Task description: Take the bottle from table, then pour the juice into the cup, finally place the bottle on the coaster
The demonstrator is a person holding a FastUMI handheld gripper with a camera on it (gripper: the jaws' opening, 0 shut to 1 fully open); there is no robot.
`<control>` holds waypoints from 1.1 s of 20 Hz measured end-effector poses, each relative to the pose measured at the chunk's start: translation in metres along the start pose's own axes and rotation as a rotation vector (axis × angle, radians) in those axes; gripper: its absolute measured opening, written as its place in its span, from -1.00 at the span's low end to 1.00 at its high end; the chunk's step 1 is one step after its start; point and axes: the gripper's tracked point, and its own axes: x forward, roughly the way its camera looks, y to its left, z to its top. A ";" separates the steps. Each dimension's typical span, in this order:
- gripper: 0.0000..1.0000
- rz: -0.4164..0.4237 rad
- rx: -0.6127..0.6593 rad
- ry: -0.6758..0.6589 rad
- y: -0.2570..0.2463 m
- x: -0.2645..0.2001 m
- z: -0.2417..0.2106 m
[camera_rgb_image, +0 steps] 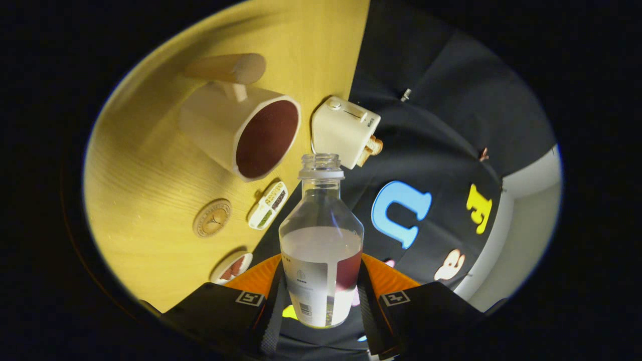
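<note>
Bottle [321,240]: held between the jaws, uncapped, part filled with dark juice, with its neck pointing towards the cup; it is lifted off the counter.
Jaws [321,296]: closed on the bottle, one finger pressed on each side of its lower body.
Cup [246,131]: pale mug on the counter [150,165], seen tilted because the view is rolled; dark juice is seen inside.
Coaster [212,217]: round disc on the counter, near the cup, not yet used.
Other things: a small white box [345,130] beyond the bottle mouth; a flat packet [268,204] beside the coaster.
Stage, as judged: pouring, or just finishing.
Risk: juice could be spilled if the mouth is not kept over the rim; the smooth bottle might slip when righted.
</note>
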 end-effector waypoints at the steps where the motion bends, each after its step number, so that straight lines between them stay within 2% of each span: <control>1: 0.39 0.022 0.077 0.013 0.005 -0.003 -0.001; 6: 0.40 0.108 0.488 0.102 0.034 -0.011 -0.005; 11: 0.40 0.156 1.012 0.097 0.046 -0.006 0.001; 14: 0.40 0.165 1.265 0.072 0.041 0.000 -0.002; 18: 0.40 0.159 1.562 -0.040 0.024 -0.001 0.008; 22: 0.40 0.060 1.790 -0.118 -0.006 0.009 -0.014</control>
